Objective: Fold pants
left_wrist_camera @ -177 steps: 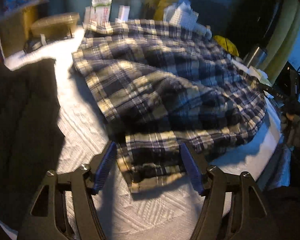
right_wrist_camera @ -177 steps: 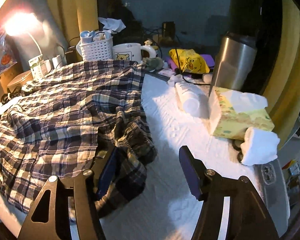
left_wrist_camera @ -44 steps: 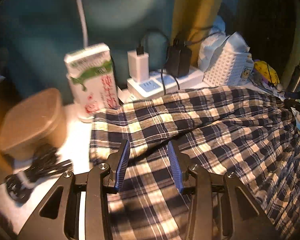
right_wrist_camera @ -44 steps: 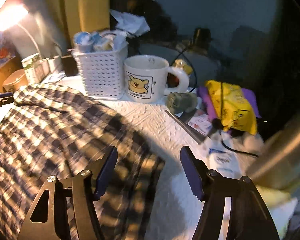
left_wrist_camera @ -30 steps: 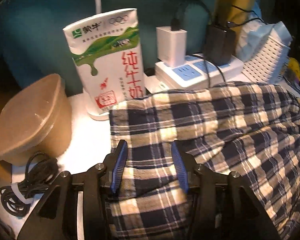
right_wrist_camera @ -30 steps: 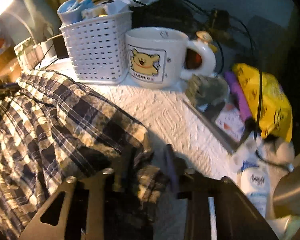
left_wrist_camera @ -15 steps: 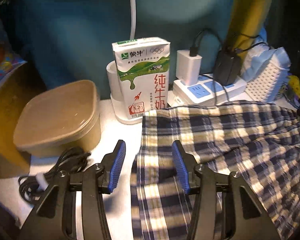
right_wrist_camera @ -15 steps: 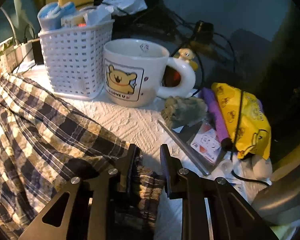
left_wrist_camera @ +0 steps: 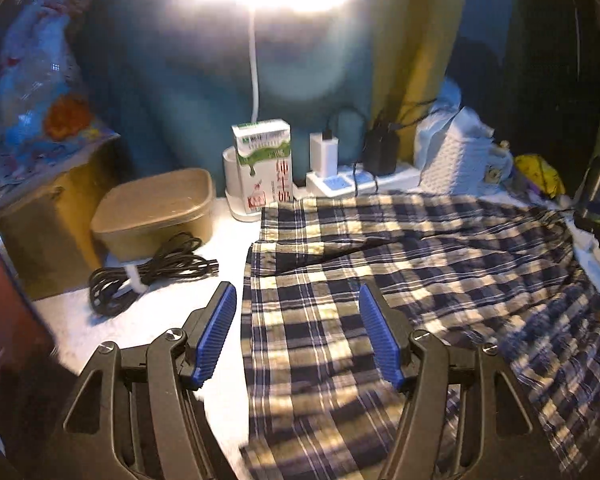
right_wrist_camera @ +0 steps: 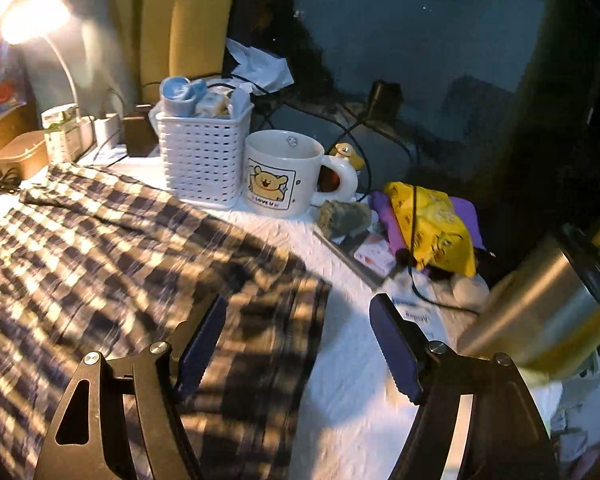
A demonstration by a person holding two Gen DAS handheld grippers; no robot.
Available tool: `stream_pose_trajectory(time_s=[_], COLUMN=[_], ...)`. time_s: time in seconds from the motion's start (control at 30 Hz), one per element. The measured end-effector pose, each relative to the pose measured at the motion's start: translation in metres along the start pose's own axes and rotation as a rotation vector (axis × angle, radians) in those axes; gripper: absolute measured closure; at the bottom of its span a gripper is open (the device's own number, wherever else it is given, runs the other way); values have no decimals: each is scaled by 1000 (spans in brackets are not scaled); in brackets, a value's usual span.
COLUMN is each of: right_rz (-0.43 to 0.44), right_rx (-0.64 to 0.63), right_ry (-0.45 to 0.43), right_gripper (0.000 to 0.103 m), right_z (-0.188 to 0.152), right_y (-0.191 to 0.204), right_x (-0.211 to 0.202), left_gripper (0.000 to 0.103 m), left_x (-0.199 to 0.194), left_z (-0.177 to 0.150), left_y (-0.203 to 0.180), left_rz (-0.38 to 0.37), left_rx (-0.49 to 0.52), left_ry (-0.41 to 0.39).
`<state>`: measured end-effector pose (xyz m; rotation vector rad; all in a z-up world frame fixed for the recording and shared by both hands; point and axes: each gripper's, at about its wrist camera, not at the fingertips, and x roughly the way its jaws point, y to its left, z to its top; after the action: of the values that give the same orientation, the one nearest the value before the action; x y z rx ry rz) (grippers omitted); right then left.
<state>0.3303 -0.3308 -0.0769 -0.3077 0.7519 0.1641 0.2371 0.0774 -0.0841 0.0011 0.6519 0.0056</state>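
Both grippers tilt downward over the plaid pants (left_wrist_camera: 400, 264) lying flat on the white table (right_wrist_camera: 352, 360). The left gripper (left_wrist_camera: 300, 336) and right gripper (right_wrist_camera: 296, 348) are opening their fingers, gripping nothing. A milk carton (left_wrist_camera: 265, 170), basket (right_wrist_camera: 202, 160) and mug (right_wrist_camera: 280, 172) crowd the far edge.

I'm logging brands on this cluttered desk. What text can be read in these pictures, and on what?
"LOVE U": on the bear mug.
Red Chinese characters and a green logo on the milk carton: too blurred to read.
Print on the white bottle: upside down, blurred, unreadable.
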Motion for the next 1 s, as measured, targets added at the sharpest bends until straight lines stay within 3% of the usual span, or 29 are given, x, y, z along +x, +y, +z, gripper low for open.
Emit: stream_pose_trajectory(time_s=[0.4, 1.0], right_rz=[-8, 16], right_rx=[54, 69], right_ry=[-42, -81], right_gripper=[27, 27], right_z=[-44, -107], right_y=[14, 35], right_x=[-58, -127], left_gripper=[39, 39], left_x=[-50, -107], left_z=[-39, -131], left_y=[-19, -47], left_rz=[-73, -92], left_rx=[-14, -12], left_ry=[-10, 41])
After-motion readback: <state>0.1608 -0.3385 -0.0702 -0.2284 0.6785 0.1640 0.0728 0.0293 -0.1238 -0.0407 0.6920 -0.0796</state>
